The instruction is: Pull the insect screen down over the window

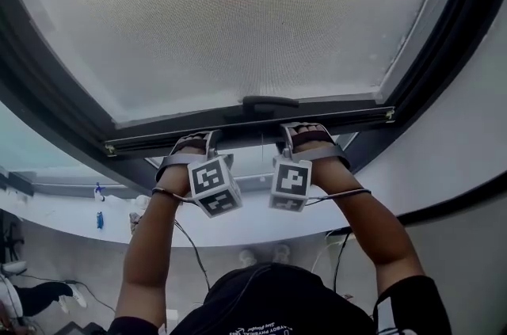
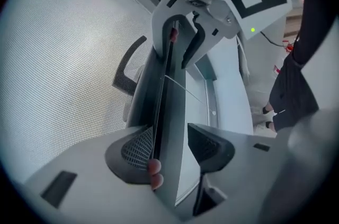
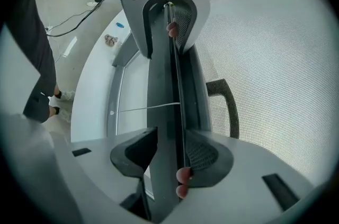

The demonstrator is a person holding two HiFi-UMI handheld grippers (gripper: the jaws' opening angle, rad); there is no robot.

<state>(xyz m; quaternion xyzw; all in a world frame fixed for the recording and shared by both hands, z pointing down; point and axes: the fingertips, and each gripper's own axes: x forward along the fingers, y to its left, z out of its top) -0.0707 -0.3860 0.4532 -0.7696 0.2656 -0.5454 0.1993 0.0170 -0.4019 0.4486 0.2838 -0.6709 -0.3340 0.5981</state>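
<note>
The insect screen's grey mesh [image 1: 238, 9] fills the window above me. Its dark bottom bar [image 1: 360, 117] runs across under a black pull handle [image 1: 269, 101]. My left gripper [image 1: 194, 142] clamps the bar left of the handle, and my right gripper [image 1: 305, 132] clamps it to the right. In the left gripper view the bar [image 2: 172, 101] passes between the jaws of the left gripper [image 2: 169, 149], both pads against it, with the right gripper [image 2: 185, 37] further along. The right gripper view shows the right gripper [image 3: 170, 151] pinching the bar [image 3: 164, 85] the same way, with the handle [image 3: 228, 104] beside it.
The dark window frame [image 1: 444, 48] curves around the screen. Below lie the white sill [image 1: 71, 222] with a small blue bottle [image 1: 99, 218] and cables [image 1: 190, 246]. A person in dark clothes [image 2: 294, 85] stands on the room side.
</note>
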